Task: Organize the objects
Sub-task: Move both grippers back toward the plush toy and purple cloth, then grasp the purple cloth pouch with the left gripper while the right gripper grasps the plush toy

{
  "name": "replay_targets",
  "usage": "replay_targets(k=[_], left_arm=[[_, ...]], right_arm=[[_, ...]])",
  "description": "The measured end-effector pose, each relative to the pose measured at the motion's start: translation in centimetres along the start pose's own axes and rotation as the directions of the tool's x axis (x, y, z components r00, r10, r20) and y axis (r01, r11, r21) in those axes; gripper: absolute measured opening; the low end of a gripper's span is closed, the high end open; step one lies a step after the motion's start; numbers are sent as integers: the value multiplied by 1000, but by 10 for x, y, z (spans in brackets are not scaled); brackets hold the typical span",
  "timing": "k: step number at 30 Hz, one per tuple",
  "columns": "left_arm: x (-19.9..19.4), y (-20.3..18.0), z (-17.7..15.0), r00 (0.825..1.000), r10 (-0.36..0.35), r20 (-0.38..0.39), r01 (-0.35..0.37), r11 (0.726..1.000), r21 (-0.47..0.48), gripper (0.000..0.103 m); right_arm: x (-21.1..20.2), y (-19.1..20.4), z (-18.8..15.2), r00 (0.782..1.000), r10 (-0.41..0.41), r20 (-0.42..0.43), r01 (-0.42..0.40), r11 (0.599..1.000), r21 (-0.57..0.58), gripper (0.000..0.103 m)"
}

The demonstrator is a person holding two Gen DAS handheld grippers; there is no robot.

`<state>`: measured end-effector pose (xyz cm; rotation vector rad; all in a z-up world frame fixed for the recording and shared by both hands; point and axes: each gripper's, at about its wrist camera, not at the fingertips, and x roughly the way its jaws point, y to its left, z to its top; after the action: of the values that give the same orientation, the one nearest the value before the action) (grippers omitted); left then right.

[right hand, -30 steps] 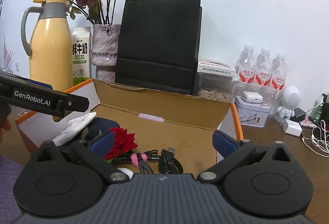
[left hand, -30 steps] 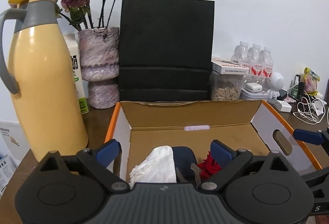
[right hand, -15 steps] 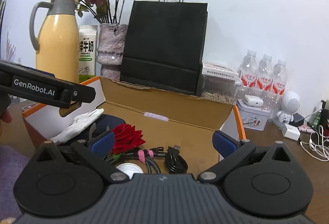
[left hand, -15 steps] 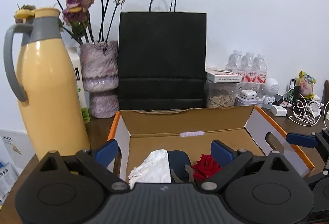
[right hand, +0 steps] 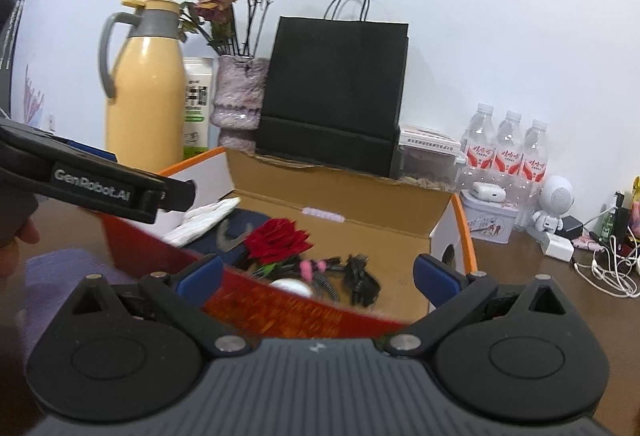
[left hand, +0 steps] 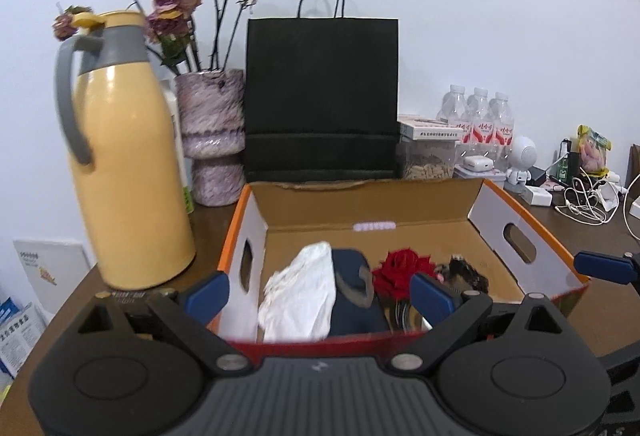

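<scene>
An open cardboard box [left hand: 516, 236] with an orange rim and a red front wall [right hand: 280, 310] stands on the brown table. Inside lie a white cloth [left hand: 304, 288], a dark blue item [left hand: 356, 296], a red rose [right hand: 280, 240], black cables [right hand: 358, 276] with a pink tie and a small white round thing [right hand: 294, 286]. My left gripper [left hand: 320, 290] hovers open at the box's front left, nothing between its fingers. My right gripper [right hand: 318, 276] is open and empty at the front right. The left gripper's side [right hand: 100, 187] shows in the right wrist view.
A yellow thermos jug [left hand: 128, 171] stands left of the box, with a milk carton [right hand: 198, 103] and a vase of dried flowers [left hand: 212, 135] behind it. A black paper bag [left hand: 322, 95] is behind the box. Water bottles [right hand: 508, 151], a tin, a toy robot [right hand: 554, 207] and chargers fill the right.
Both grippers have drawn back and up from the box. Its red front wall and more of its contents now show. Both stay open and empty.
</scene>
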<state>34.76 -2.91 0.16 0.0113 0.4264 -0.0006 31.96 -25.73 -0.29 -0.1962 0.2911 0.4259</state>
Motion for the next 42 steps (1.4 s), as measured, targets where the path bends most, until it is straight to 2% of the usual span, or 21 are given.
replay_targets(k=[5, 14, 23, 26, 30, 32, 34, 35, 37, 42], left_arm=[[-26, 5, -17, 1000, 5, -29, -5, 1000, -22, 97], [-74, 21, -46, 996, 18, -92, -22, 999, -39, 97], [-119, 38, -64, 992, 45, -116, -48, 999, -26, 98], [-130, 43, -68, 991, 52, -120, -55, 998, -18, 98], [-140, 47, -74, 990, 57, -131, -59, 998, -10, 98], [-142, 48, -76, 989, 55, -140, -58, 998, -11, 98], [-144, 48, -78, 988, 50, -148, -53, 999, -13, 98], [-144, 48, -78, 987, 48, -151, -51, 999, -14, 98], [-144, 46, -78, 987, 46, -154, -49, 999, -11, 98], [-144, 41, -73, 989, 40, -144, -42, 999, -8, 98]], right_arm=[[-29, 20, -11, 999, 38, -19, -38, 999, 1, 103], [-72, 54, -30, 990, 92, -103, -90, 996, 25, 103], [-84, 74, -49, 975, 106, -198, -88, 992, 95, 103], [-81, 78, -51, 971, 113, -212, -90, 989, 114, 97], [-73, 76, -53, 964, 117, -238, -76, 982, 174, 80], [-70, 74, -54, 958, 139, -252, -87, 974, 208, 75], [-67, 74, -55, 951, 165, -260, -106, 968, 229, 60], [-68, 75, -54, 952, 164, -260, -105, 968, 226, 60], [-72, 75, -53, 956, 157, -247, -104, 971, 216, 50], [-86, 68, -47, 969, 141, -201, -99, 973, 206, 49]])
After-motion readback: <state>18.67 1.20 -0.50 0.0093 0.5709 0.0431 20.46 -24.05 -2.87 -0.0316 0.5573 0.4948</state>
